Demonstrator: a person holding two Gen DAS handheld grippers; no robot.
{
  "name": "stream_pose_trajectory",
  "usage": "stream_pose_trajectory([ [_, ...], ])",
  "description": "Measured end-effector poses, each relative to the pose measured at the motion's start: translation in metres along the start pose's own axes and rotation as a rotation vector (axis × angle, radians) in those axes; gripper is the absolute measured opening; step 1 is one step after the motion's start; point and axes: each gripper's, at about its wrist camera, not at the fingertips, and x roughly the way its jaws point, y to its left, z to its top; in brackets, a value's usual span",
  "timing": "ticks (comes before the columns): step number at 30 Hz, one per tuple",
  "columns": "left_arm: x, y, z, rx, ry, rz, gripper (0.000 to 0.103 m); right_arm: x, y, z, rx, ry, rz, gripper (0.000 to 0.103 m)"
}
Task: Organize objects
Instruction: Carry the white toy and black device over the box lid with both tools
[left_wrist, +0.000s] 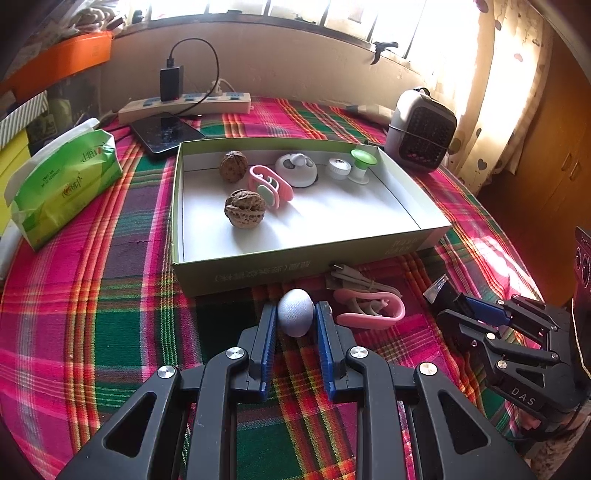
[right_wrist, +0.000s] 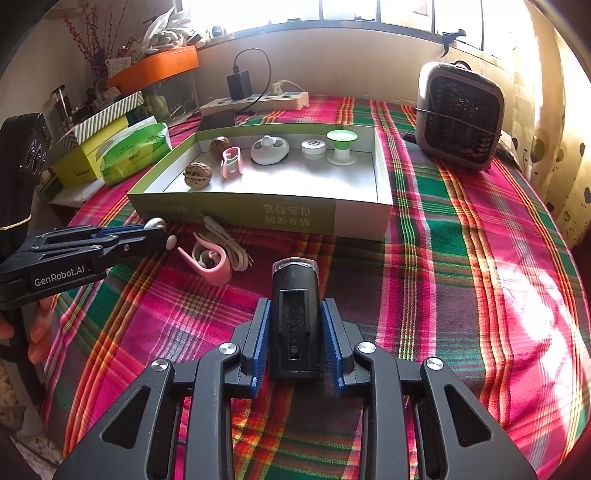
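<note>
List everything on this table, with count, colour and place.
box: 1, green outside, white inside, mid-table
walnuts: 2, brown, in the box, left part
clip: 1, pink, in the box beside the walnuts
round case: 1, white, in the box at the back
small jar: 1, white, in the box
spool: 1, green and white, in the box, right end
egg-shaped item: 1, pale grey, in front of the box
black device: 1, clear-tipped, in front of the box
pink clip with cable: 1, in front of the box
tissue pack: 1, green, left
power strip: 1, cream, back
phone: 1, black, behind the box
heater: 1, grey, back right
left tongs: shut on the egg-shaped item
right tongs: shut on the black device
</note>
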Motion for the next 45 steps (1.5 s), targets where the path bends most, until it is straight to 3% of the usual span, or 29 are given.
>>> stream_pose_trajectory([
  [25, -0.017, 0.006, 0.026, -0.023, -0.064, 0.011, 0.019, -0.014, 0.004, 0.032, -0.023, -0.071, 0.017, 0.029],
  [45, 0.001, 0.025, 0.05, -0.069, -0.052, 0.037, 0.019, 0.018, -0.015, 0.079, -0.009, -0.052, -0.021, 0.029],
])
